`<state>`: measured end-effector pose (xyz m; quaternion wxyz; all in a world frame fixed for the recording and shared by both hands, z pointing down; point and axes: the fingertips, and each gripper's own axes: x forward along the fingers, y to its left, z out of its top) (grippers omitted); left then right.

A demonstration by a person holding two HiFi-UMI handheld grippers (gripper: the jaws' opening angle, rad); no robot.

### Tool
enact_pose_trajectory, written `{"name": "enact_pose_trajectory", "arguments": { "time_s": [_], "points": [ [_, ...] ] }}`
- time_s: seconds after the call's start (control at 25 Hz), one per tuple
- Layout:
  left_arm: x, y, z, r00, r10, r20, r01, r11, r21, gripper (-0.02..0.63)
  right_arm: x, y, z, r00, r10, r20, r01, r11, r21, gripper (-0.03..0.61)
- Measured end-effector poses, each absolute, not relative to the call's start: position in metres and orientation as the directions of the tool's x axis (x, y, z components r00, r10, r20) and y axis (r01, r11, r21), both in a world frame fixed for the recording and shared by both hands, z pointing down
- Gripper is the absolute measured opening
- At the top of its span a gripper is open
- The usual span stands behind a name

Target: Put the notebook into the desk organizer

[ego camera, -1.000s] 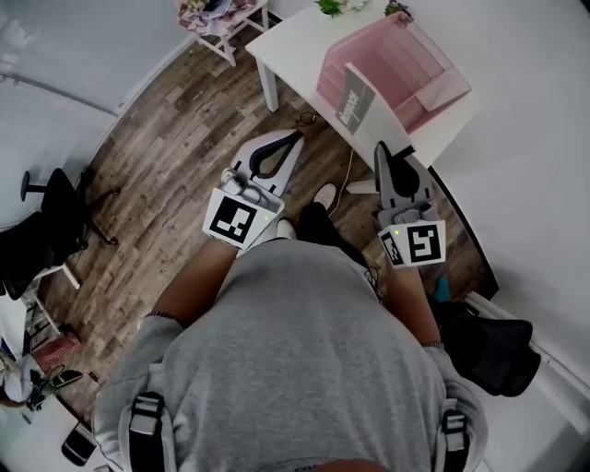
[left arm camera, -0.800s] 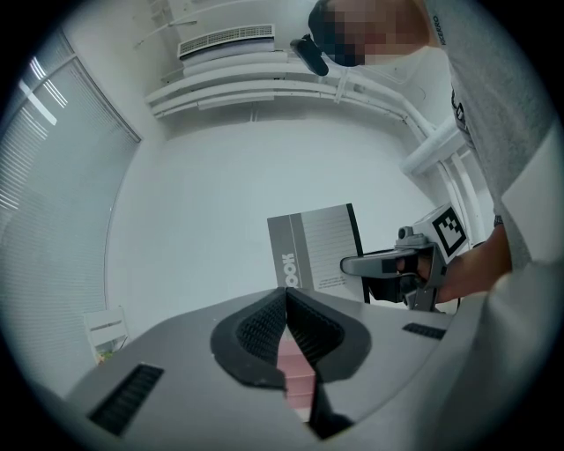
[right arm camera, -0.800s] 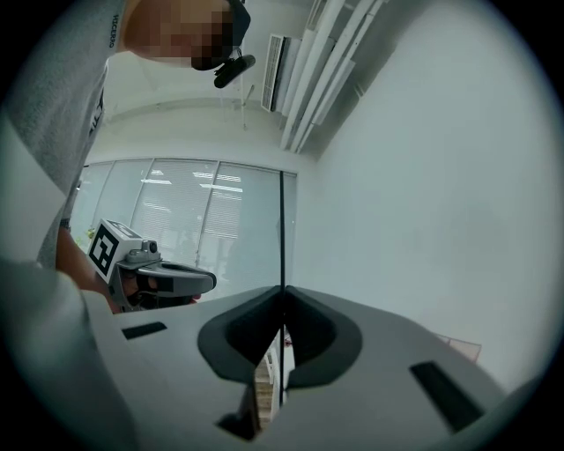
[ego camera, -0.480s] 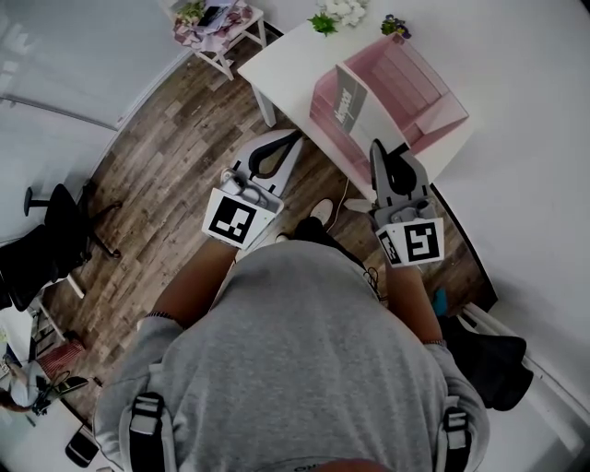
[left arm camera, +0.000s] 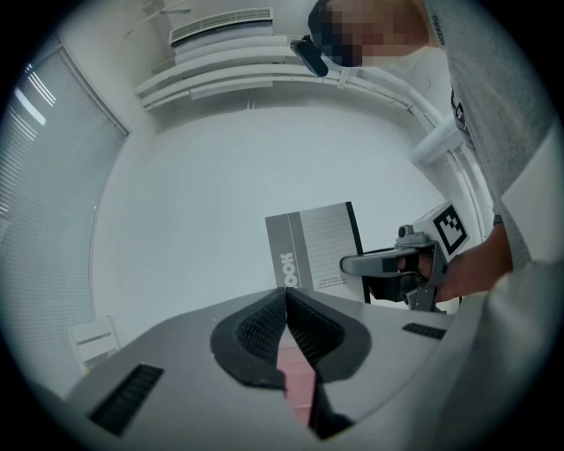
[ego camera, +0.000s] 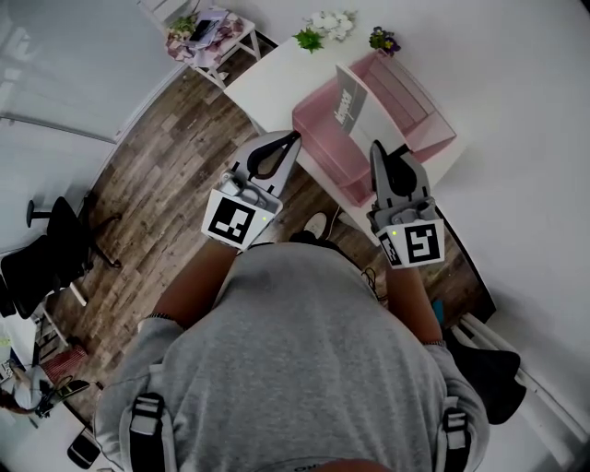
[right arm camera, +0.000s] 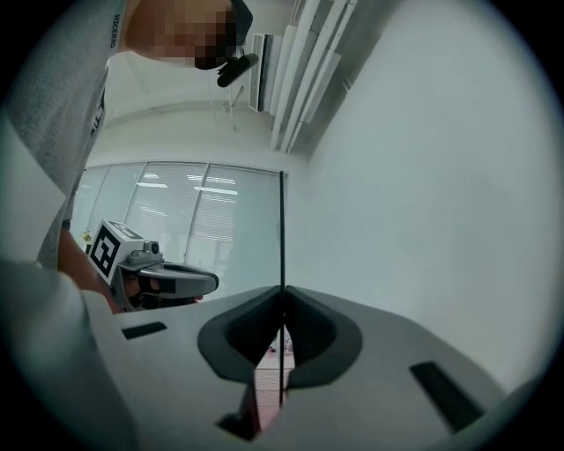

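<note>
While the person stands in front of the white counter [ego camera: 275,76], the right gripper [ego camera: 376,147] holds the notebook [ego camera: 350,103]. Its jaws are closed on the thin edge of the notebook, which shows as a dark line between them in the right gripper view. The notebook stands upright in the air, with its grey cover over the left part of the pink desk organizer [ego camera: 419,115]. Whether it touches the organizer, I cannot tell. The right gripper is at the near edge of the organizer, on the person's side.

The left gripper [ego camera: 293,138] is to the left of the organizer, just beside its near corner in the head view, above the wooden floor [ego camera: 166,157]. Its jaws are pressed together and nothing is between them.

Behind the organizer, at the far edge of the counter, stand small potted plants [ego camera: 324,26]. Well to the left of the organizer stands a small white side table [ego camera: 241,29] with some colourful things on it.
</note>
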<state>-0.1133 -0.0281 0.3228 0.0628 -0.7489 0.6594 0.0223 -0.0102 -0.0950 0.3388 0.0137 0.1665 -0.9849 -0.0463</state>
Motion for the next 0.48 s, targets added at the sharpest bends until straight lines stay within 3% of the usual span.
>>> {"name": "enact_pose_trajectory", "arguments": {
  "time_s": [0.48],
  "points": [
    [-0.109, -0.098, 0.320, 0.190, -0.975, -0.114, -0.979, -0.180, -0.093, 0.020, -0.003, -0.160, 0.341, -0.923, -0.384, 0.010, -0.382, 0.921, 0.081, 0.016]
  ]
}}
